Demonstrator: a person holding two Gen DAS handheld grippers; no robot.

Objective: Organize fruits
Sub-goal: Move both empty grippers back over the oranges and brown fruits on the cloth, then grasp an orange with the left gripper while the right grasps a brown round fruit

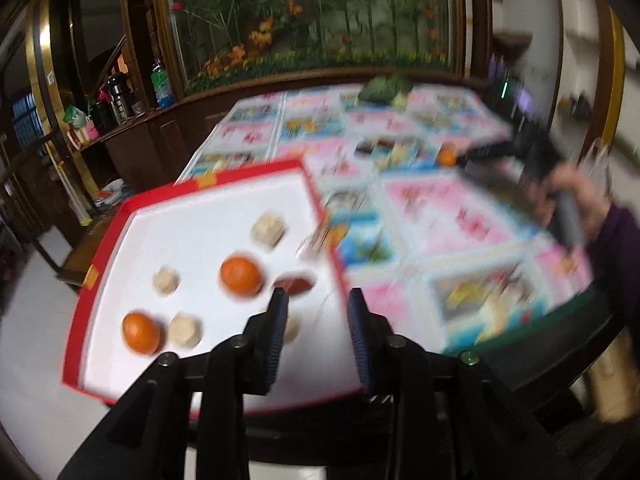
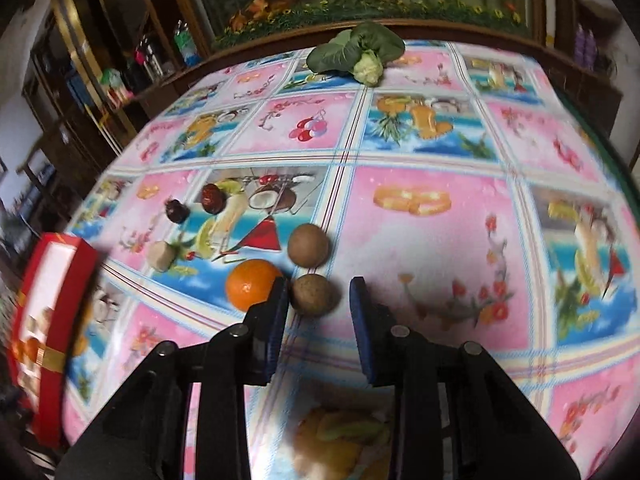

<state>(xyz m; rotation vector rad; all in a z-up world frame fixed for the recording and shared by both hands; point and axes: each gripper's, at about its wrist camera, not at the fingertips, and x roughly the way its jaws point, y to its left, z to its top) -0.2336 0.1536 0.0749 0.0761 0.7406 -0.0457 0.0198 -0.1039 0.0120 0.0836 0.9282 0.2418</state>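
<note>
Right wrist view is showing the brown round fruit (image 2: 316,294) lying on the tablecloth (image 2: 432,240) between the spread fingers of your right gripper (image 2: 320,292), with nothing pinched yet, an orange (image 2: 252,284) just beside it. Your left gripper (image 1: 318,300) is hanging open and empty over the red box (image 1: 208,280), which is already holding two oranges and some pale pieces, while several fruits are still waiting on the table.
</note>
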